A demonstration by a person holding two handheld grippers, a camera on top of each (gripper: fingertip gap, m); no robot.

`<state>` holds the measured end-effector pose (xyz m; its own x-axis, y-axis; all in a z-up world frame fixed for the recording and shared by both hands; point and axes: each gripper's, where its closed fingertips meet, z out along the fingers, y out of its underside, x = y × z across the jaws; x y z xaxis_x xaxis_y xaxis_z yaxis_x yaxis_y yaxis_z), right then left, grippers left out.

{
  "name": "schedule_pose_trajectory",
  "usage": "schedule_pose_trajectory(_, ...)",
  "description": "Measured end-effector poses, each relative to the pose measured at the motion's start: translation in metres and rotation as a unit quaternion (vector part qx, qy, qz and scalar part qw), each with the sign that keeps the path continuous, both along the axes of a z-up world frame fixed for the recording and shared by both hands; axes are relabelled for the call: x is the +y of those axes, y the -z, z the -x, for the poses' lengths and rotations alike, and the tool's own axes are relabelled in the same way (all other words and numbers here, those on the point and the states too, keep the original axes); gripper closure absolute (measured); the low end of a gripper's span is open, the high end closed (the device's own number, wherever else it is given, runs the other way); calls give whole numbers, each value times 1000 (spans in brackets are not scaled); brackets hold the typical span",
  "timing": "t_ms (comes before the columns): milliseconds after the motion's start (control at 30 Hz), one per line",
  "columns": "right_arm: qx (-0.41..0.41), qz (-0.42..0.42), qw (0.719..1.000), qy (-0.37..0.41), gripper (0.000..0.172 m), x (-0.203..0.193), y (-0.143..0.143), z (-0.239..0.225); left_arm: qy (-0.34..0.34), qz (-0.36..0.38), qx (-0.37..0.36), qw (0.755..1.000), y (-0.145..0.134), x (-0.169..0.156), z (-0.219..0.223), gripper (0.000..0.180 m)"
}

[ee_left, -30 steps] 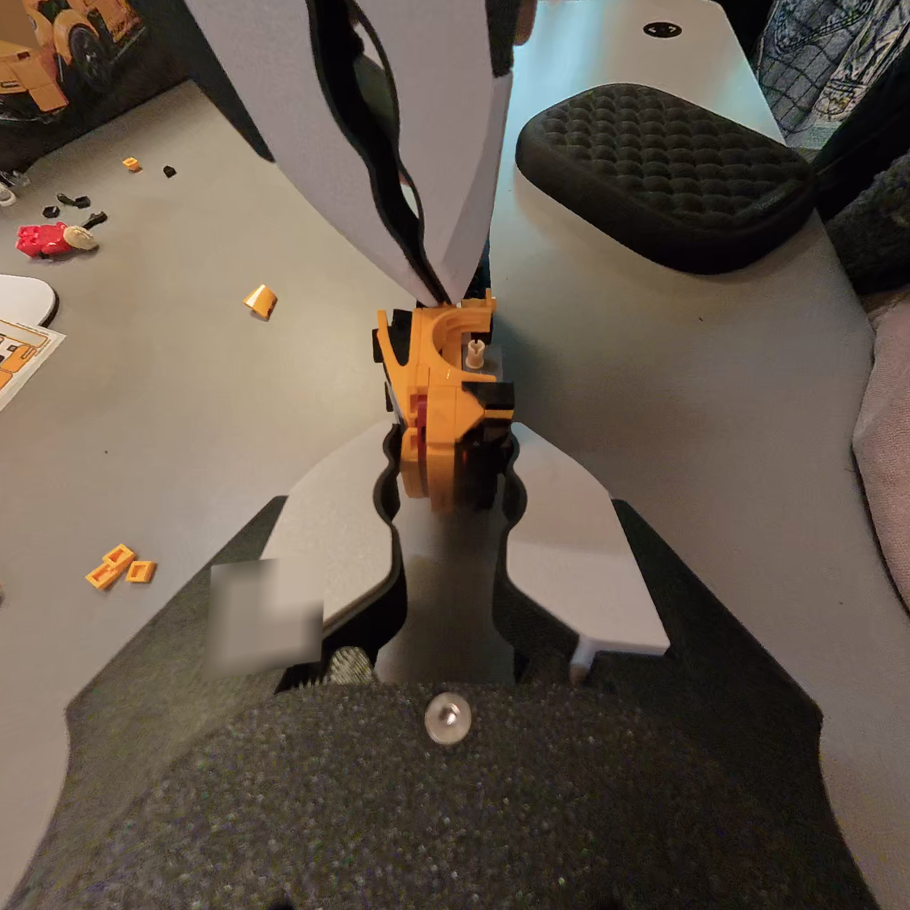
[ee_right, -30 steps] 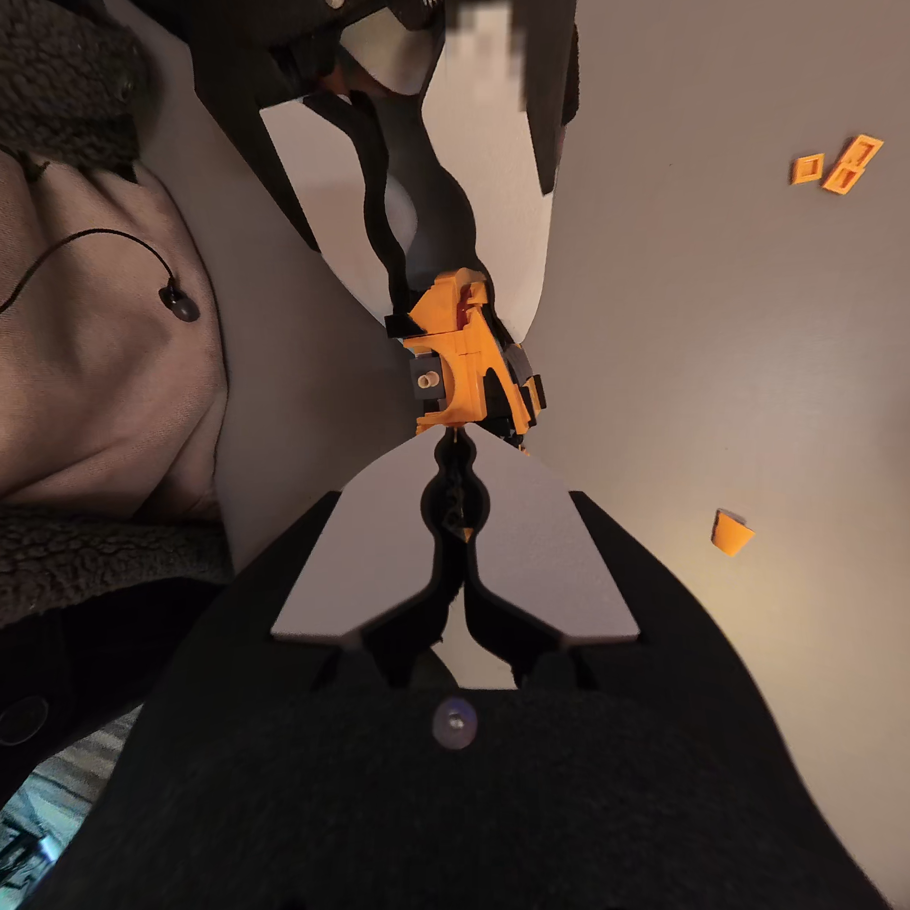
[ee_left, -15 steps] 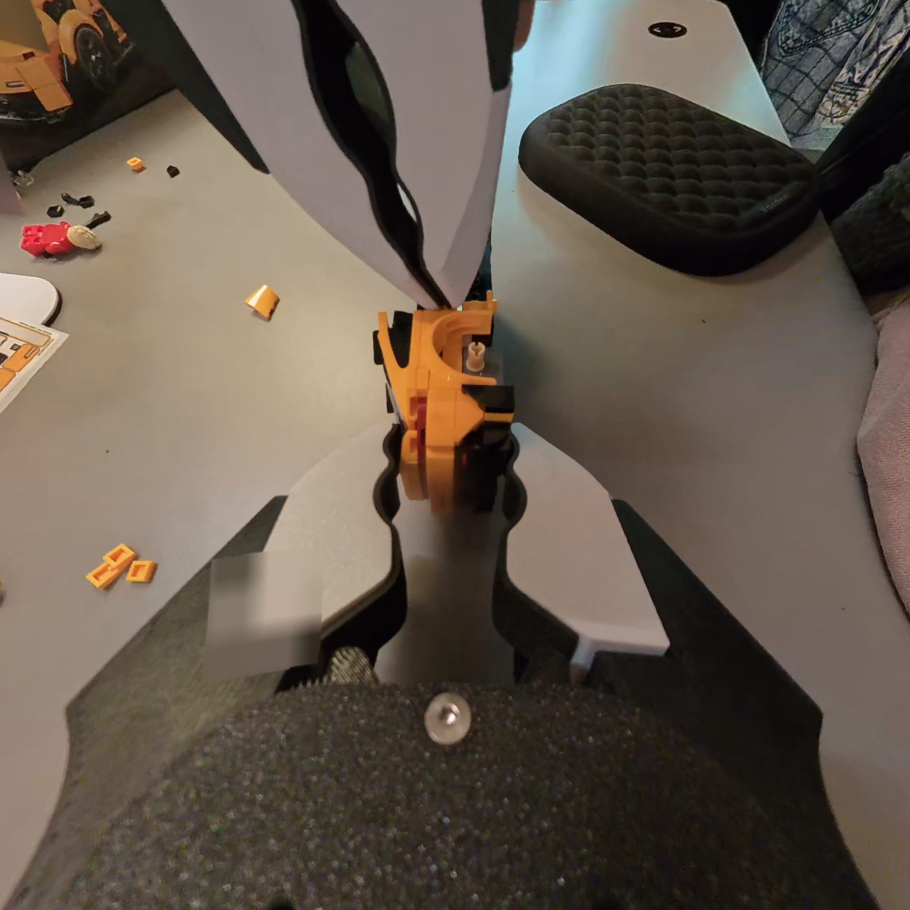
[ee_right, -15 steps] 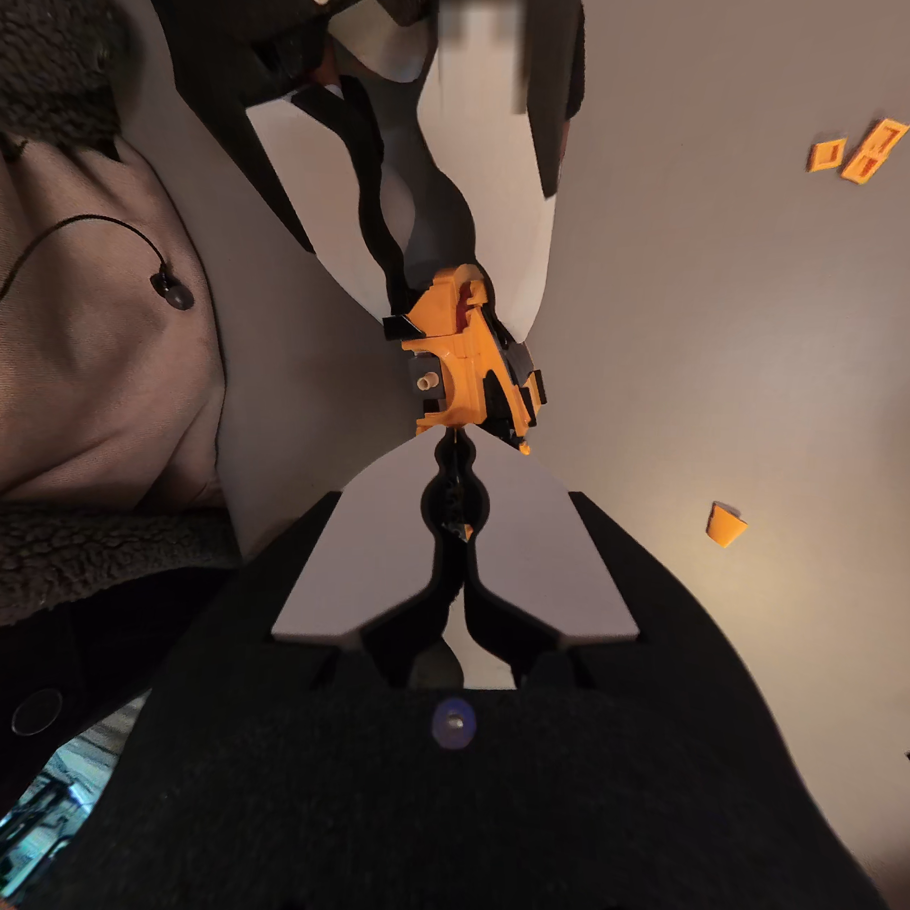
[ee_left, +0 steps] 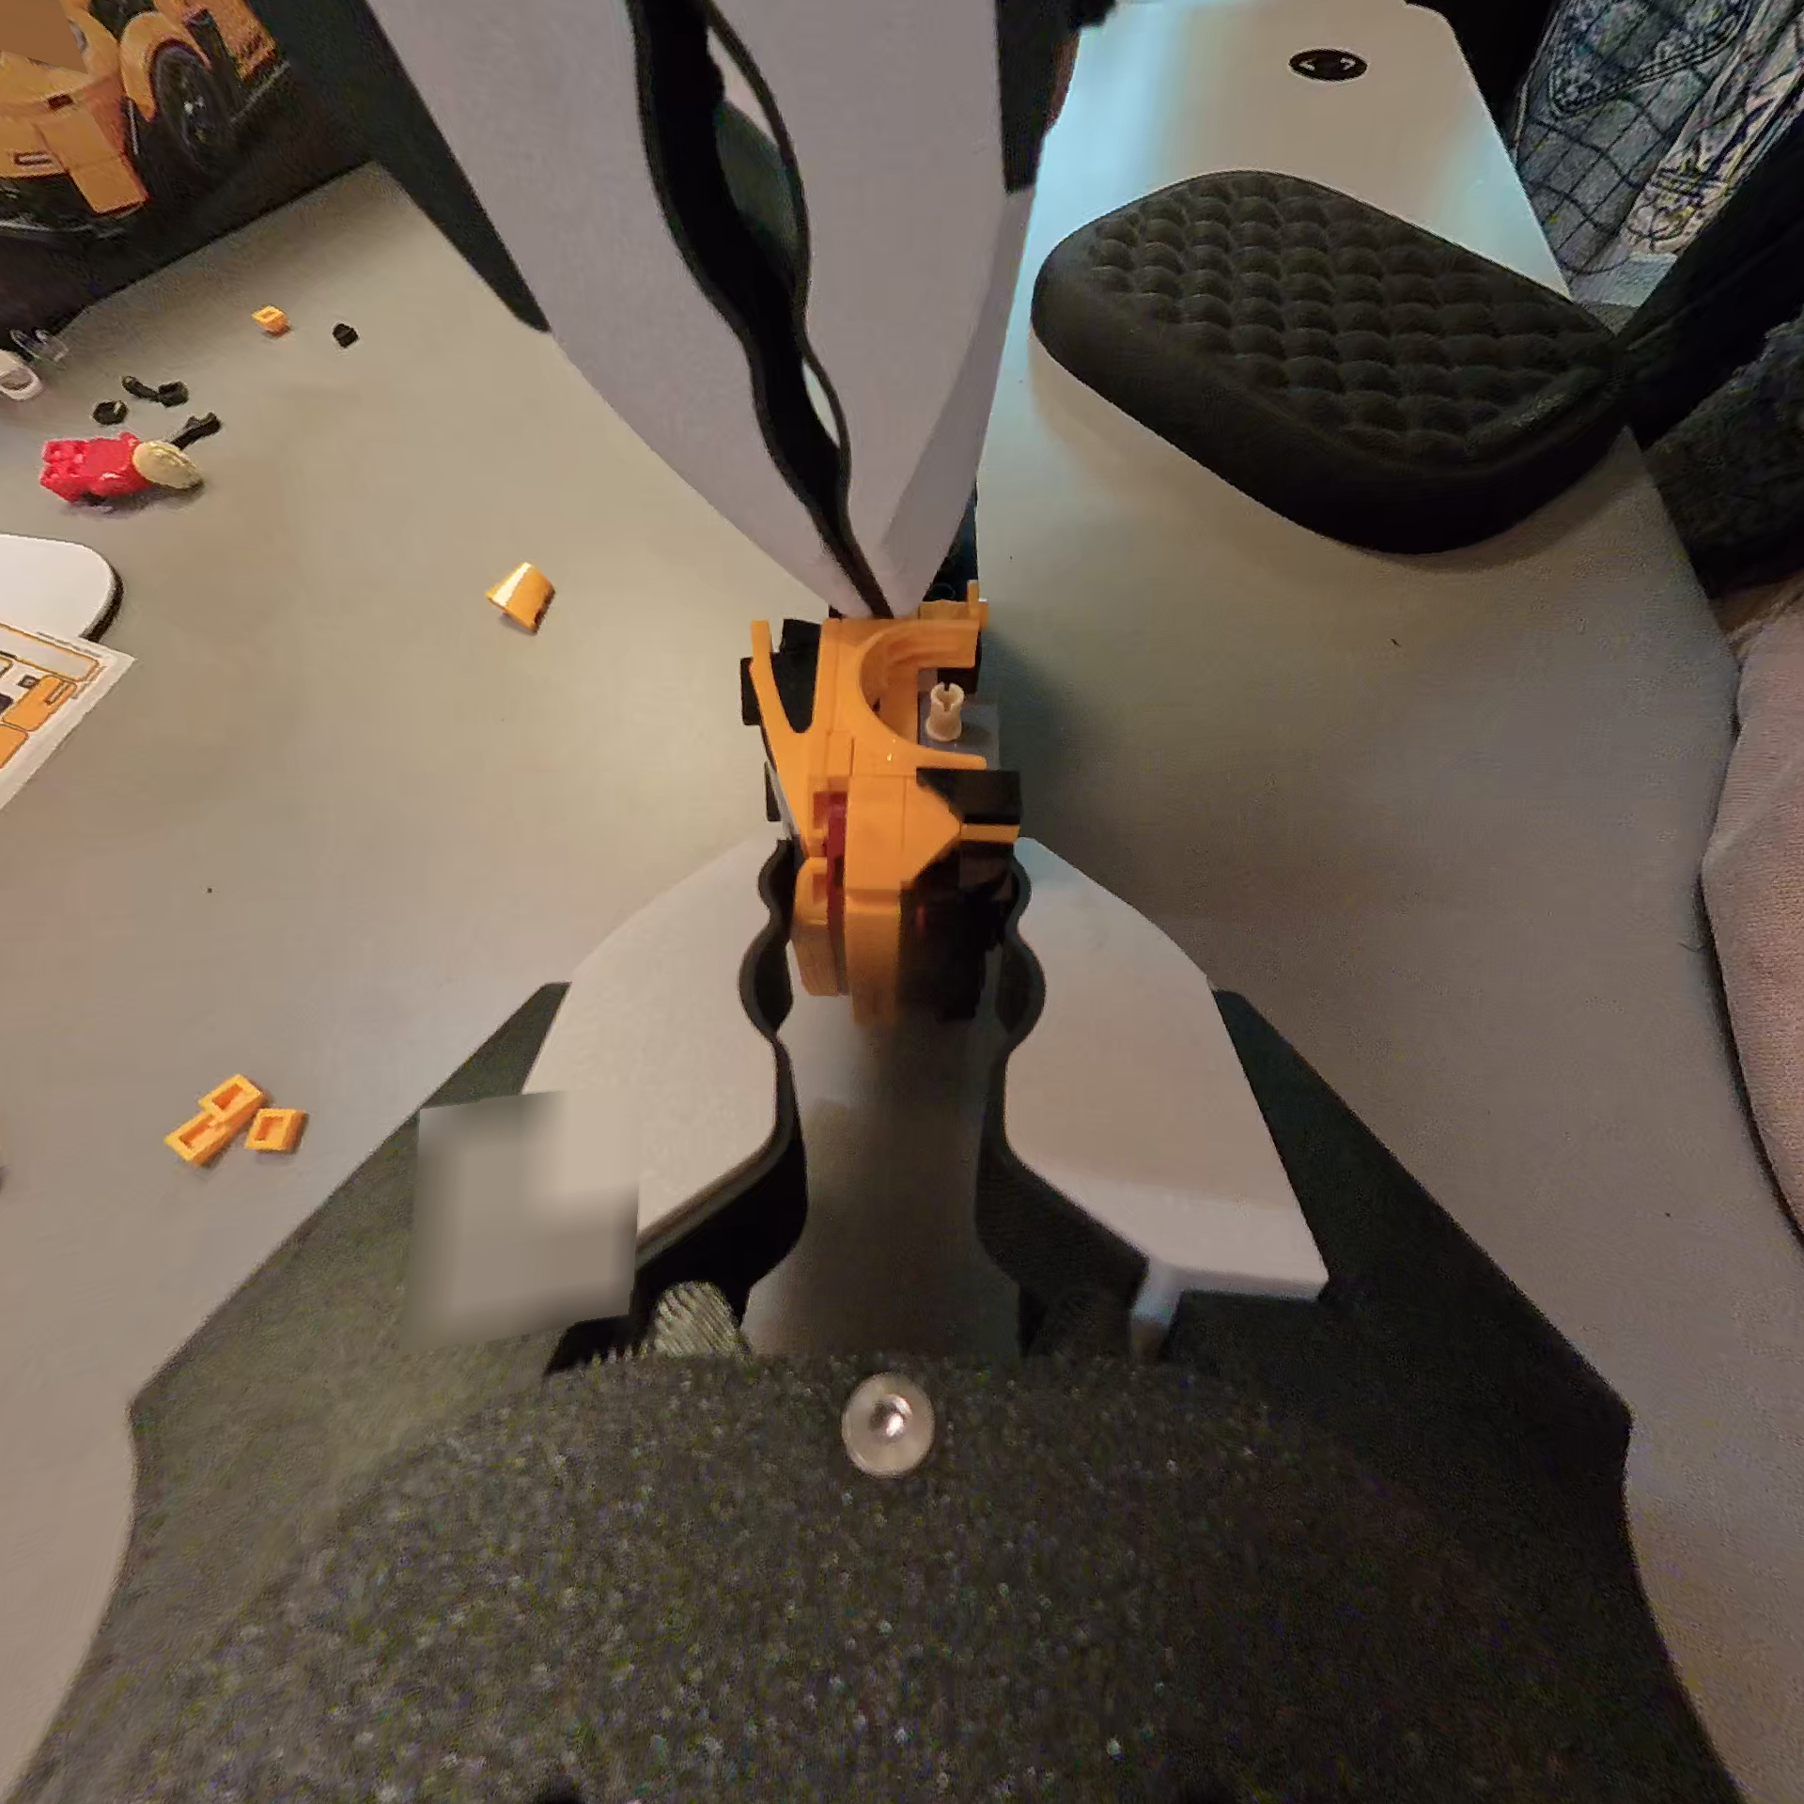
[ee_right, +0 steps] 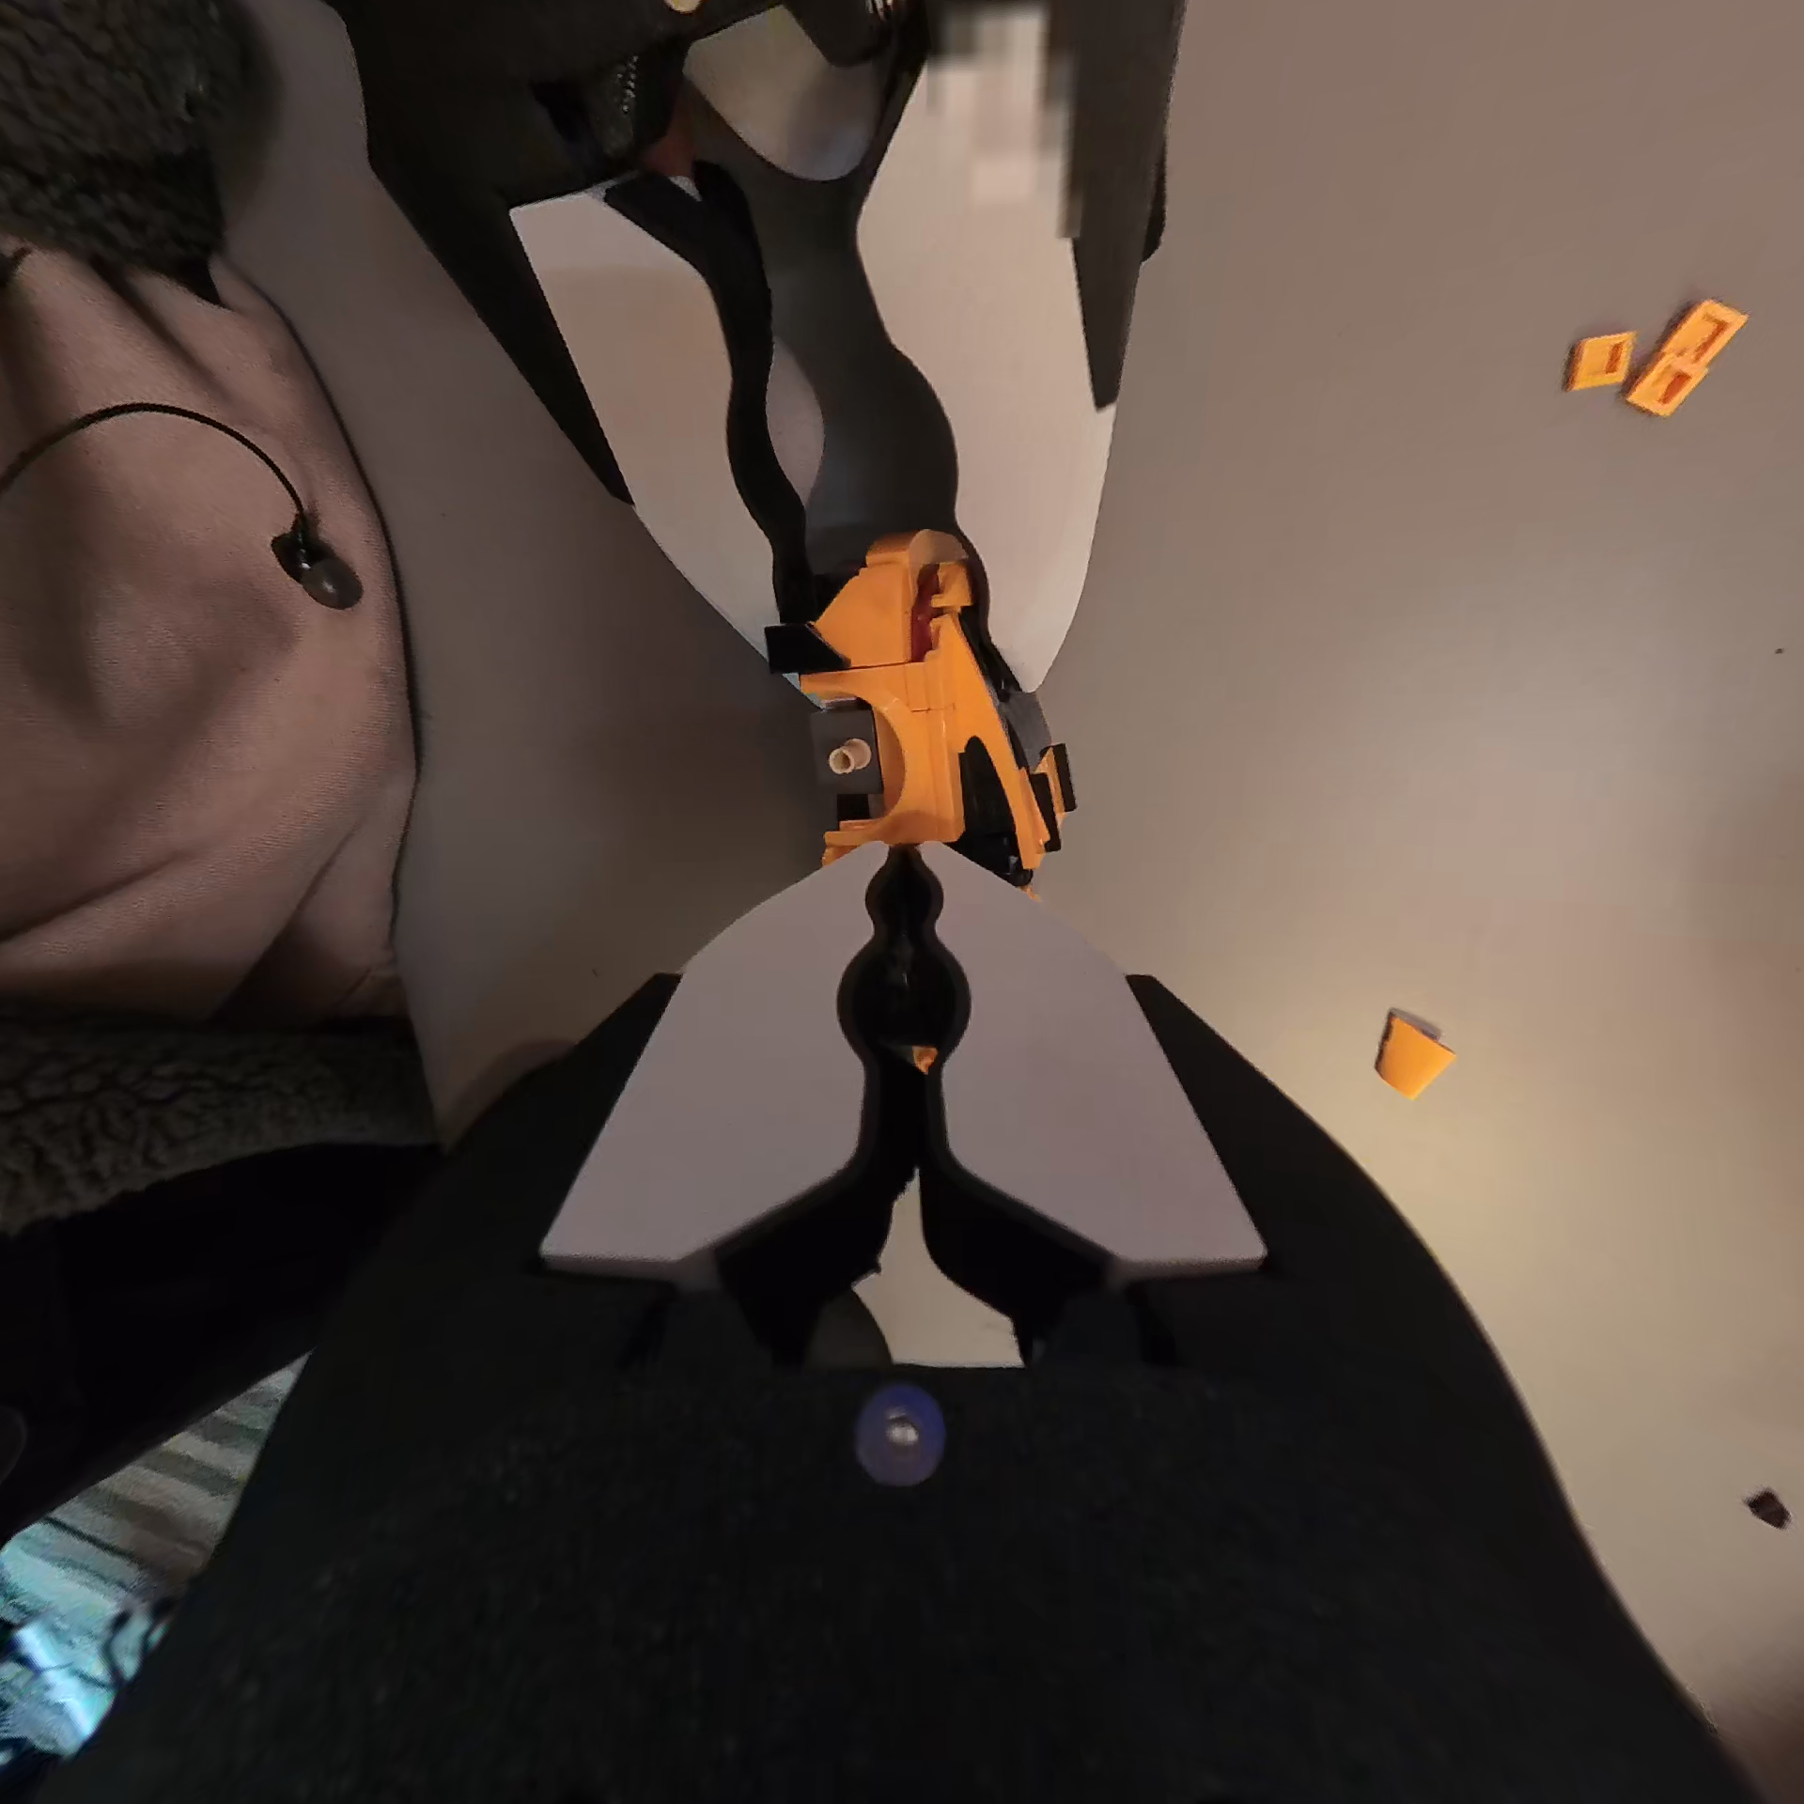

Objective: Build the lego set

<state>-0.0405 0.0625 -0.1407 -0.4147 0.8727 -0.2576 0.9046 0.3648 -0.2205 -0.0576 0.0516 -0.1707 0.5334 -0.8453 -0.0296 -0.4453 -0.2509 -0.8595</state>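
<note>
Both grippers [ee_left: 890, 927] [ee_right: 903, 859] clamp the orange brick model [ee_left: 879, 781] — only left view shows wrist rest [ee_left: 1318, 371].

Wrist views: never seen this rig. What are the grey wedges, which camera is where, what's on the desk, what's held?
The grey wedges are fingers of two hand-held grippers; a person holds one in each hand. Each picture comes from a camera on one gripper, looking forward along its fingers, so the other gripper shows at the top, coming from the opposite side.

The left gripper is shut on an orange and black brick model, one finger on each side. The right gripper is shut, its tips meeting at the model's far end; whether they pinch anything there is unclear.

On the grey desk lie loose orange pieces, an orange wedge piece, a red piece and a black padded rest.
</note>
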Motion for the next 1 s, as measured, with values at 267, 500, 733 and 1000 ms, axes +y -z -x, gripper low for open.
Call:
schedule_pose_trajectory(267,30,-64,997,-24,172,0,0,0,-1,2,-3,1000,0,0,0,141)
schedule_pose_trajectory(500,140,-24,990,19,169,4,-20,4,13,-3,-6,1000,0,-3,-1,142)
schedule_pose_trajectory(733,170,-15,985,9,164,-1,-13,-5,17,-1,-9,1000,0,-4,-2,142)
schedule_pose_trajectory(1000,152,-11,988,0,171,-3,-4,0,17,-1,-10,1000,0,-4,-2,142)
